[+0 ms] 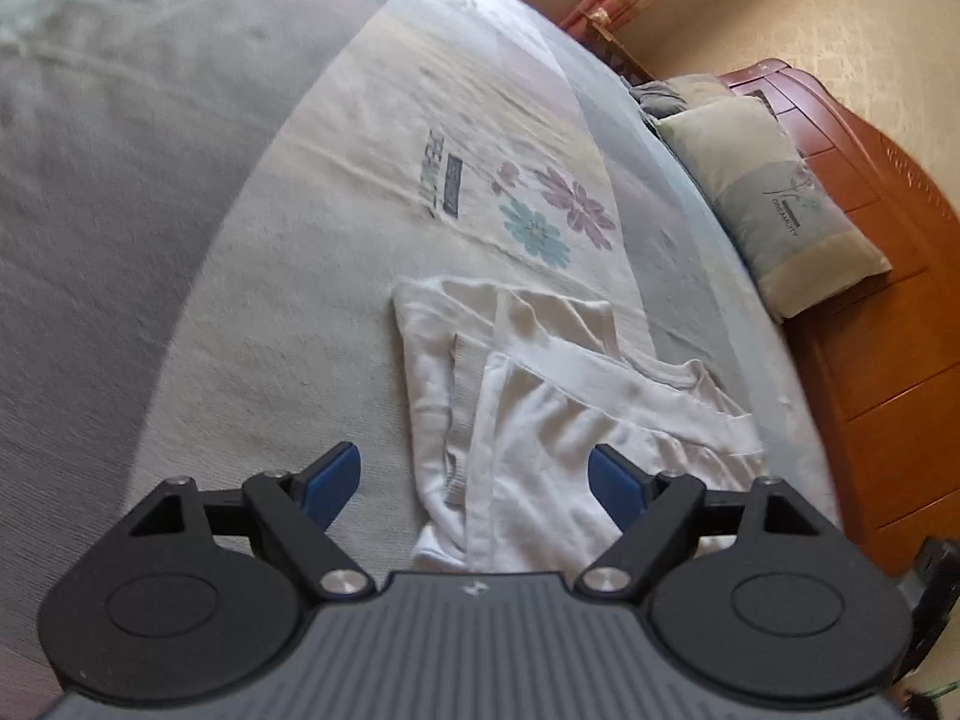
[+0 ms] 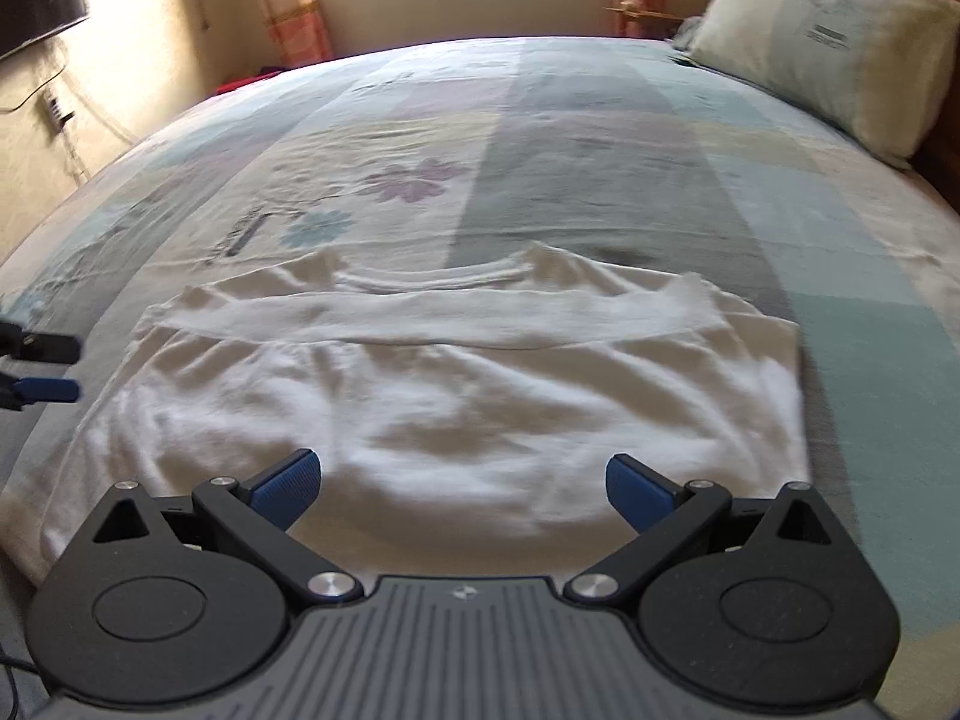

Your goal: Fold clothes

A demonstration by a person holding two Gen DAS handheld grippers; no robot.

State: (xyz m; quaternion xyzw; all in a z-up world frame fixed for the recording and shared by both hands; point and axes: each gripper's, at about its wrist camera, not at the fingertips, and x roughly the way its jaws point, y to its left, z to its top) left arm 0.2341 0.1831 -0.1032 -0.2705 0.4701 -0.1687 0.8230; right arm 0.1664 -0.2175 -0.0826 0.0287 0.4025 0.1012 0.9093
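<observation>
Lying flat on the bed (image 2: 600,138), white shirt (image 2: 444,396) partly folded, sleeves turned in across the body, collar toward the far side. It sits near the bed's near edge, on the patchwork bedspread (image 1: 336,276) with flower prints. Left gripper (image 1: 474,480) hovers over one side of the shirt, jaws wide apart, nothing between. Right gripper (image 2: 462,486) above the hem, jaws also apart, empty. Pillow (image 1: 774,204) at the headboard (image 1: 888,324) end.
</observation>
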